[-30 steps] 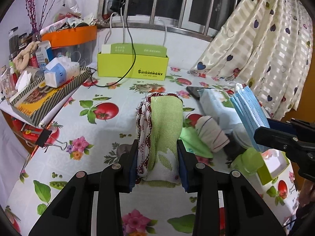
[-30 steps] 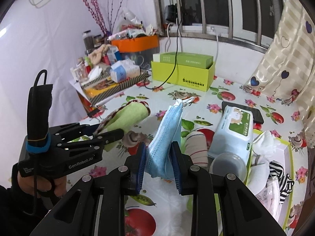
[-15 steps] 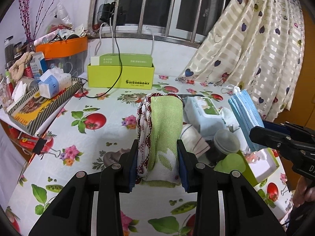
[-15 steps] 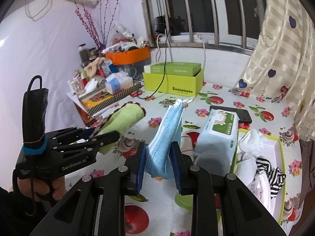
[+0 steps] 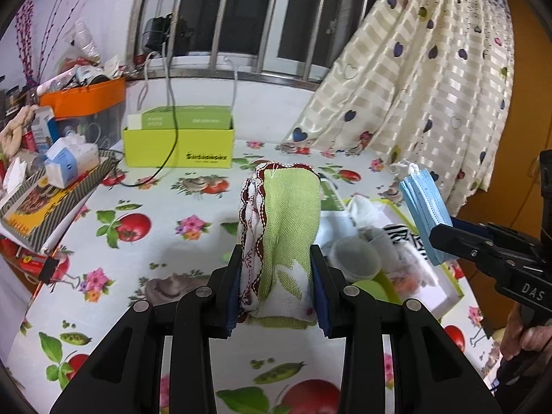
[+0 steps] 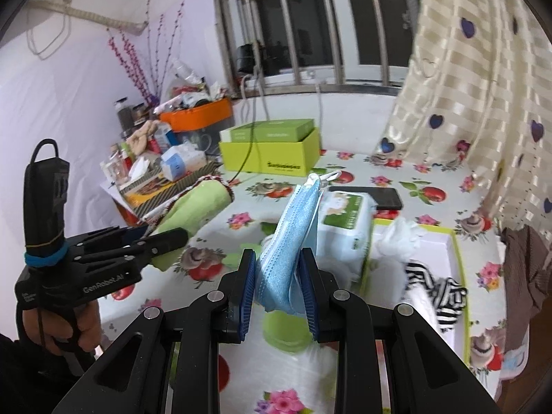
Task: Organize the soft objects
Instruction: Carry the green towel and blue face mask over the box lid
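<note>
In the left wrist view, the left gripper [image 5: 276, 288] has its jaws clamped on a folded green cloth [image 5: 291, 227] with red scalloped trim, which stands upright between the blue pads, held above the tomato-print tablecloth [image 5: 145, 227]. At about two o'clock from the cloth, the right gripper [image 5: 435, 238] pinches a stack of blue face masks [image 5: 422, 207]. Between the two, at three o'clock, a white tray with a green rim [image 5: 450, 284] holds a striped black-and-white fabric [image 5: 402, 236] and pale soft items. A yellow-green box [image 5: 179, 146] sits at eleven o'clock near the window wall, with a heart-print curtain [image 5: 424, 79] at one o'clock. In the right wrist view, the right gripper [image 6: 278, 284] has its jaws closed on the blue face masks [image 6: 293, 238], which rise upright and tilt toward one o'clock. At nine o'clock the left gripper [image 6: 169, 236] holds the green cloth [image 6: 196, 208] aloft. A wet-wipes pack [image 6: 345, 227] lies just behind the masks, a black phone [image 6: 383, 198] beyond it, and the tray [image 6: 460, 276] with the striped fabric [image 6: 438, 291] sits at three o'clock.
</note>
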{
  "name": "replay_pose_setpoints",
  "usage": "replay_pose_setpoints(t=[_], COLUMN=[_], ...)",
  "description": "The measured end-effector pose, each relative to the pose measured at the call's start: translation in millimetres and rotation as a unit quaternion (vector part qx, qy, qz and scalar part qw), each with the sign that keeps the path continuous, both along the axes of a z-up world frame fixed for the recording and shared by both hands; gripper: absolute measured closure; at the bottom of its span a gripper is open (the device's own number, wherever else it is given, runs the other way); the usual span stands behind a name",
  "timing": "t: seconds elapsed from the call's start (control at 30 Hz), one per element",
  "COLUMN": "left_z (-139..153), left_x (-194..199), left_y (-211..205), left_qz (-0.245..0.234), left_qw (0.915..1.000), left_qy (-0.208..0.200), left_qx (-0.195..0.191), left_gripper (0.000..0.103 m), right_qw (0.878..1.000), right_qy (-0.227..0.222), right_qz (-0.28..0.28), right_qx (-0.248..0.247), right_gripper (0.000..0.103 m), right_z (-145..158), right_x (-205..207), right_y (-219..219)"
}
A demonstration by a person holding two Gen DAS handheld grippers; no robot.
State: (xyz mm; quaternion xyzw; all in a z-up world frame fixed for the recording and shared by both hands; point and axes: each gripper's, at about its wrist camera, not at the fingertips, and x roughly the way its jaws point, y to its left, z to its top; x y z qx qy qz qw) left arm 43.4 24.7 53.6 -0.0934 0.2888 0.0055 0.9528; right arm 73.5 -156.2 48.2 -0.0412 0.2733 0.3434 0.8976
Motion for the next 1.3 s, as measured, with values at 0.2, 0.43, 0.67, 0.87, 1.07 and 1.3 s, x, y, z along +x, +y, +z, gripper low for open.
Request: replay_pose_setpoints(t=[0.2, 0.43, 0.67, 0.87, 1.07, 1.3], left_z=[7.8, 15.9, 16.3, 10.8, 5.6, -9.8], left_x=[6.4, 13.2, 19.7, 25.7, 30.6, 41.1], left_y=[-24.0, -49.0, -70.6, -91.1, -112.4, -140.5], left_qz=[-0.029, -0.059, -0.082, -0.104, -0.124, -0.152], left_qw=[0.9996, 0.9982, 0.9966, 0.9946, 0.9922, 0.9875], left_qy=[-0.006, -0.014, -0.01, 0.001, 0.011, 0.04], left_qx=[-0.001, 0.0, -0.001, -0.003, -0.002, -0.002], left_gripper=[0.067, 0.067, 0.067, 0.067, 0.067, 0.067], right_qw=[0.999, 0.998, 0.997, 0.996, 0.994, 0.993], right_qy=[-0.004, -0.009, -0.004, 0.008, 0.021, 0.047], right_qz=[-0.032, -0.063, -0.08, -0.092, -0.102, -0.106], right_qx=[0.008, 0.016, 0.017, 0.014, 0.012, 0.003], right_gripper=[0.079, 0.079, 0.079, 0.079, 0.079, 0.079], right_z=[3.8, 6.4, 2.1, -8.0, -19.5, -40.2], right_x=[2.3, 2.9, 3.1, 5.9, 9.0, 14.8], right_y=[-32.1, -64.2, -84.4, -101.3, -115.7, -128.2])
